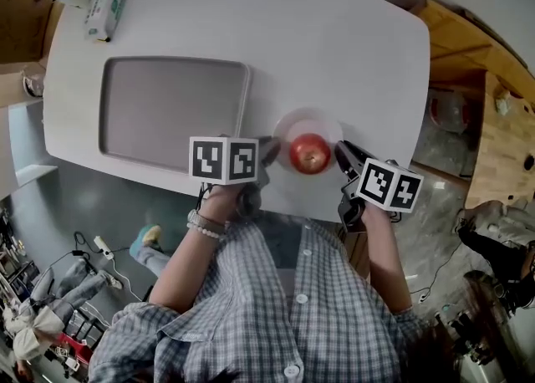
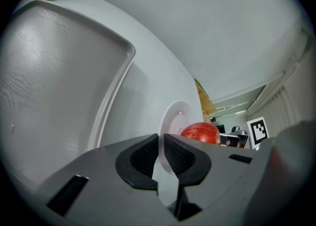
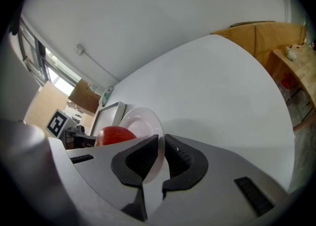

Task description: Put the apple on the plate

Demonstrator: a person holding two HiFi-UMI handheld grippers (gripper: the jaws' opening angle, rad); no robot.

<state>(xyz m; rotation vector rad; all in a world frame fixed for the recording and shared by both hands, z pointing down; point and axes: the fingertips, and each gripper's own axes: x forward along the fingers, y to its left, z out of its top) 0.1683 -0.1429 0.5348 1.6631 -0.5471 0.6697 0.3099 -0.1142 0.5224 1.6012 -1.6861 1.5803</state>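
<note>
1. Well off the outer side of the left claw point(image 2: 162, 138): a grey tray point(image 1: 175, 62) on the white table point(image 1: 334, 38), with a pack of wipes point(image 1: 109, 5) beyond the tray's far corner. Neither claw is near them.
2. The left claw is clenched on the left rim of the plate point(image 2: 170, 116). The thin white edge runs straight through the slot between the pads, and they look pressed onto it. It points steeply down at the table's near edge.
3. Just past the left claw's tips, on its inner side, is the apple point(image 1: 310, 154). It sits on the middle of the plate, touched by neither claw and midway between them. The placing itself looks done.
4. The right claw point(image 3: 162, 143) is clenched the same way on the opposite rim, with white edge filling the gap between its pads. The apple is just beyond its tips, on its inner side.
5. Why so, as a judgement: gripping opposite rims keeps the plate level, so the round apple will not roll if the plate is lifted or shifted. A thin rim gives little hold.
</note>
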